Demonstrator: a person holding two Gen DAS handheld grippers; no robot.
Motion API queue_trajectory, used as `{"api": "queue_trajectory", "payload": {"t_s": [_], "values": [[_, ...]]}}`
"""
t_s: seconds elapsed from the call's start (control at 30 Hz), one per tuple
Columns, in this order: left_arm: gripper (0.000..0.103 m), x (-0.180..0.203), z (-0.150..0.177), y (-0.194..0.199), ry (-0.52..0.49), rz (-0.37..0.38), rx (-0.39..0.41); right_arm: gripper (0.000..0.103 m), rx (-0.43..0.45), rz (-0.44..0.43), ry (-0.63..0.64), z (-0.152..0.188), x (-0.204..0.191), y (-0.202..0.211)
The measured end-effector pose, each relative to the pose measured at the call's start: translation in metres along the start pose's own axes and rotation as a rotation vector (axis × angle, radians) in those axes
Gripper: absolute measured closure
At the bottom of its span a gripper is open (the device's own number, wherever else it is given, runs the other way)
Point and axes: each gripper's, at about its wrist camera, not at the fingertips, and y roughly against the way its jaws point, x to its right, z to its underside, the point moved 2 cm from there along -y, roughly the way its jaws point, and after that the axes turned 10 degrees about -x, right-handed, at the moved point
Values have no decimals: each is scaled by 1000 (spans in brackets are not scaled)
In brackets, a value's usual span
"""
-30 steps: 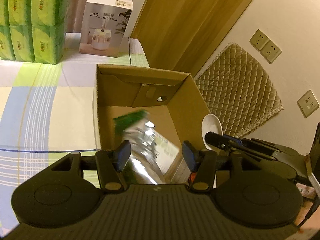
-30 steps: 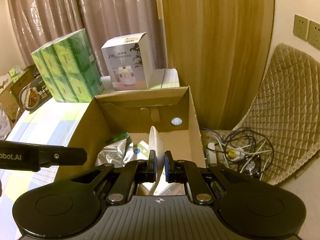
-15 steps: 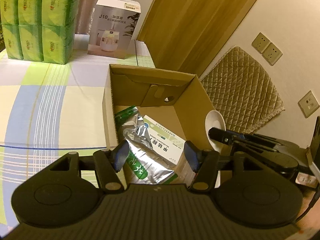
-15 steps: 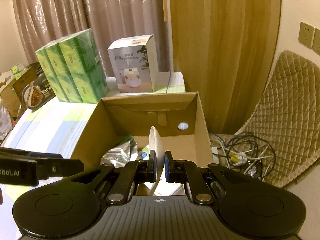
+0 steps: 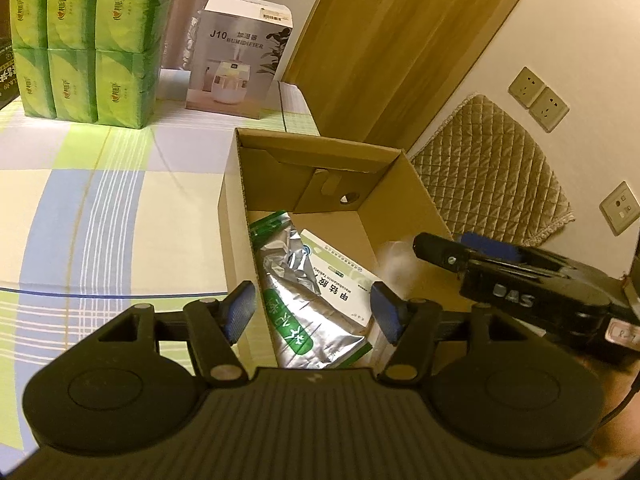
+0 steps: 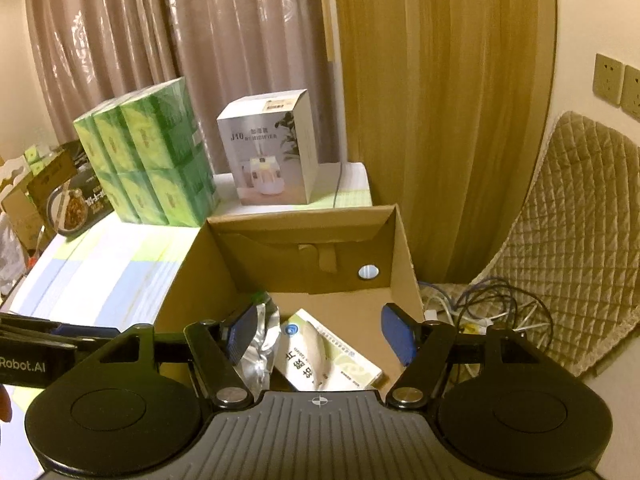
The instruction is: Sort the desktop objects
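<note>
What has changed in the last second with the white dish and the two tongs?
The right tongs are opening and have let go of the white dish, which now lies blurred in the cardboard box on the medicine box. The left tongs opened slightly, empty. The foil pouch stayed.

Warm, yellowish indoor light fills both views, fairly dim, with no lamp in sight. The silver foil pouch (image 5: 292, 276) throws back bright glare on its creases. The inside of the cardboard box (image 5: 276, 168) lies partly in soft shadow. A pale smear (image 5: 394, 258) near the box's right wall is blurred beyond telling. Fisheye bending curves the wooden door (image 6: 440, 120) and the curtain (image 6: 160, 40), and the corners fall off to black.
</note>
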Motion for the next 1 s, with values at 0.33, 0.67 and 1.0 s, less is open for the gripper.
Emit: {"api": "queue_trajectory", "payload": {"t_s": [0.33, 0.67, 1.0], "values": [[42, -5, 5, 8, 6, -8, 7, 37, -1, 10, 2, 8, -3, 18], [25, -12, 24, 35, 12, -8, 41, 7, -5, 3, 18, 24, -30, 55], [6, -15, 70, 79, 13, 0, 121, 2, 21, 19, 44, 57, -59, 101]]}}
